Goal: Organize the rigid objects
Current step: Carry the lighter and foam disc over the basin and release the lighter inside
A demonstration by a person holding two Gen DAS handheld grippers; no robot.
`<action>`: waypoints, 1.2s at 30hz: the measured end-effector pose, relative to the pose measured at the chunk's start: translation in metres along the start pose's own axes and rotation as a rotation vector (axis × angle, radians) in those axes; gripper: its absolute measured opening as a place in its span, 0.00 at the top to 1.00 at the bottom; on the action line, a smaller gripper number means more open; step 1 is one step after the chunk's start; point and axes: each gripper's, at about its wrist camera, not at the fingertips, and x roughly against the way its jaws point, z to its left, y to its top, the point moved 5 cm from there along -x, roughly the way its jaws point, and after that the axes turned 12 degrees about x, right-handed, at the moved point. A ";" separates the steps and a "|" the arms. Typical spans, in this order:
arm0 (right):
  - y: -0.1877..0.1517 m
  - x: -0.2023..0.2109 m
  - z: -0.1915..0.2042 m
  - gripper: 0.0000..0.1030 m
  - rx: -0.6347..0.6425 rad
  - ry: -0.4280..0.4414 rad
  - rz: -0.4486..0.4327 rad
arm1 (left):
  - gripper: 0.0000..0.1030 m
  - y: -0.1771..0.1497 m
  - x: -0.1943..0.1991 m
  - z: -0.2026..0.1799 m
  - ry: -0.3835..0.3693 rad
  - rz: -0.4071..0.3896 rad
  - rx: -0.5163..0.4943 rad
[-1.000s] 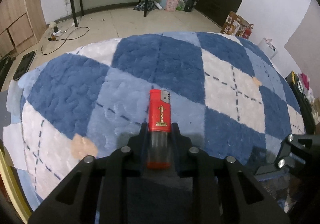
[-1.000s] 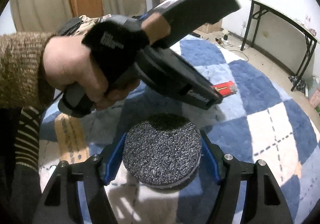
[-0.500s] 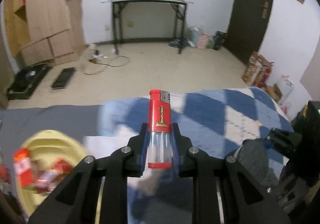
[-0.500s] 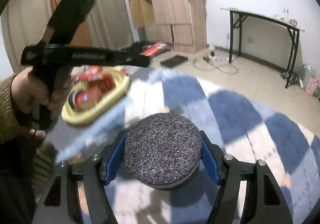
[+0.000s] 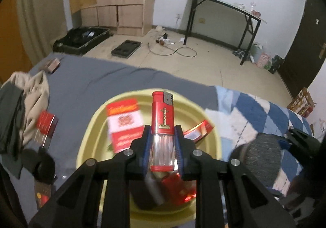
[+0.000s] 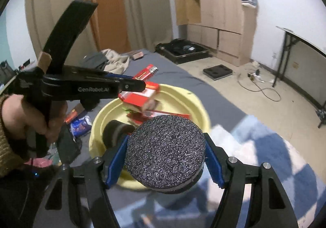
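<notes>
My left gripper (image 5: 162,136) is shut on a red lighter (image 5: 162,118) with a clear lower half, held upright above a yellow basin (image 5: 91,126). The basin holds red and white packs (image 5: 124,122). In the right wrist view the left gripper (image 6: 140,82) and the lighter (image 6: 145,72) hang over the basin's (image 6: 183,95) far left side. My right gripper (image 6: 166,158) is shut on a round dark speckled disc (image 6: 166,152), just in front of the basin. The disc (image 5: 262,156) also shows at the right of the left wrist view.
The basin sits on a grey sheet (image 5: 91,81) beside a blue and white checked blanket (image 5: 264,110). A red pack (image 5: 45,126), crumpled clothes (image 5: 24,95) and a small box (image 5: 52,64) lie left. A dark rolled item (image 6: 116,130) sits in the basin.
Both grippers swung left from the checked blanket to the yellow basin. The lighter now hangs over the basin and the disc is at its near edge. Both grips are unchanged.
</notes>
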 end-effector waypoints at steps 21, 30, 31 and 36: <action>0.024 -0.100 0.004 0.31 -0.038 -0.065 0.080 | 0.77 -0.040 -0.055 0.086 0.004 0.125 0.273; 0.027 -0.089 0.008 0.05 -0.059 -0.036 0.045 | 0.08 -0.035 -0.049 0.073 0.029 0.090 0.261; 0.027 -0.085 0.007 0.01 -0.061 -0.039 0.039 | 0.05 -0.033 -0.045 0.070 0.034 0.078 0.254; 0.024 -0.046 -0.002 0.00 -0.098 -0.067 -0.007 | 0.00 -0.015 -0.006 0.053 0.035 -0.014 0.265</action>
